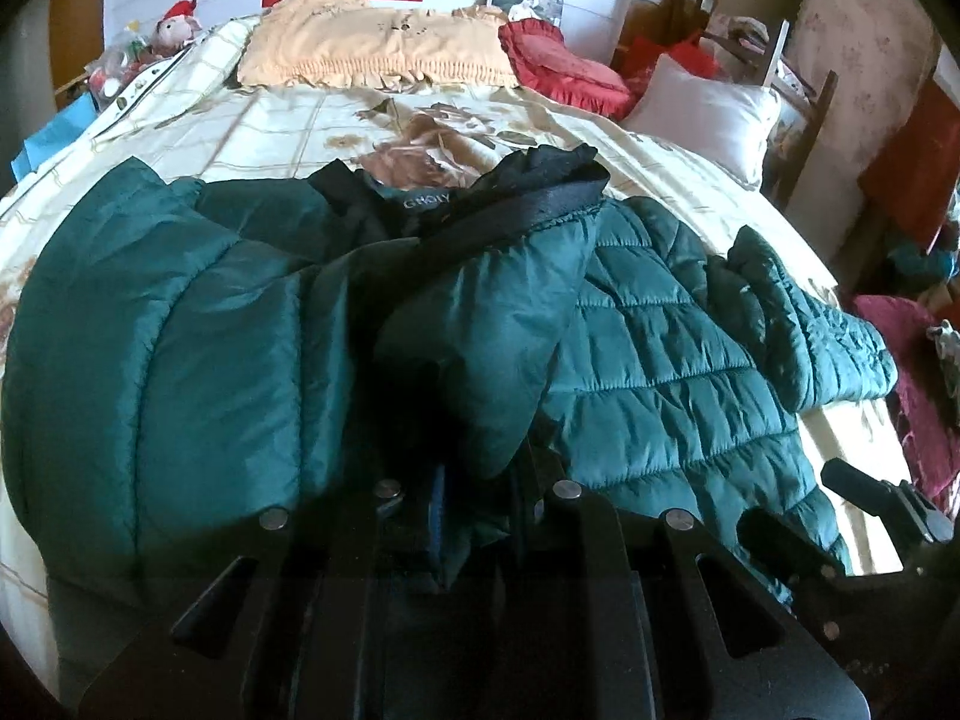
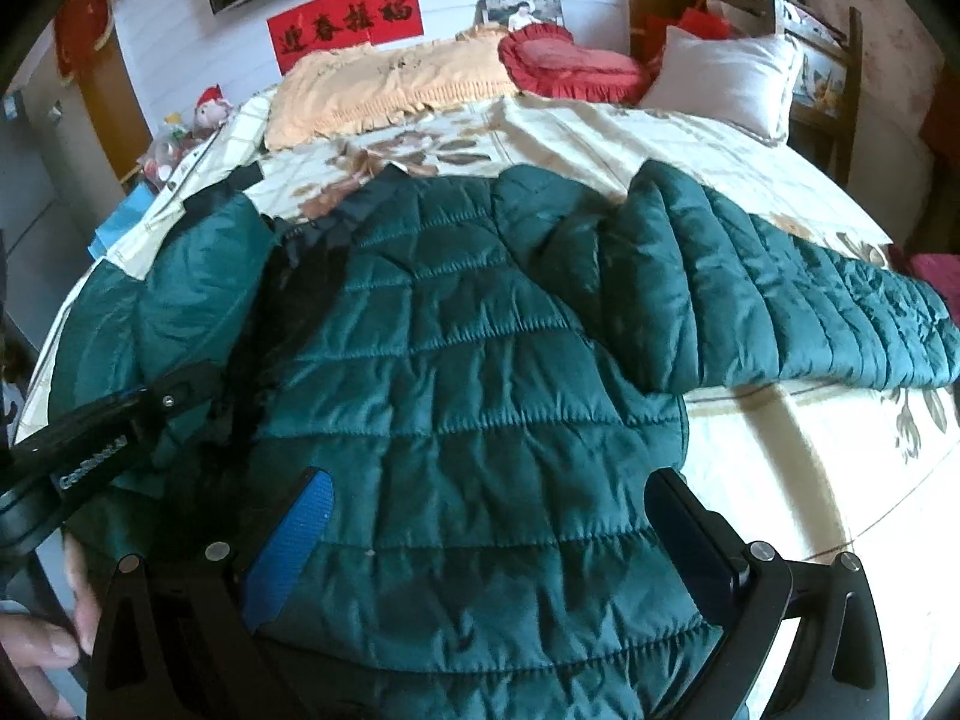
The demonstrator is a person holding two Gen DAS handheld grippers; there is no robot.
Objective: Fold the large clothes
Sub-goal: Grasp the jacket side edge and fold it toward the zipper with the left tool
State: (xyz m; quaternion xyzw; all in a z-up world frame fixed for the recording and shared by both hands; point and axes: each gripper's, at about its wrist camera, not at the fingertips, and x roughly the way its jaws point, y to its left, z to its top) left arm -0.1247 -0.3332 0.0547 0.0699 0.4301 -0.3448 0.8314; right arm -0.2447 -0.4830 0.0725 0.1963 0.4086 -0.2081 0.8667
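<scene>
A dark green quilted jacket (image 2: 480, 360) lies spread on the bed, its black-lined collar (image 1: 528, 192) towards the pillows. Its right sleeve (image 2: 780, 300) stretches out to the right. Its left sleeve (image 1: 480, 348) is lifted and folded over the body. My left gripper (image 1: 474, 504) is shut on the cuff of that sleeve, above the jacket's middle. It also shows at the left of the right wrist view (image 2: 156, 402). My right gripper (image 2: 486, 540) is open and empty, its fingers (image 2: 294, 546) astride the jacket's lower hem.
The bed has a cream floral cover (image 2: 780, 480). At its head lie a yellow pillow (image 1: 378, 48), a red cushion (image 1: 564, 69) and a white pillow (image 1: 708, 114). Toys (image 1: 174, 24) sit at the left corner. A wooden chair (image 2: 822, 78) stands at the right.
</scene>
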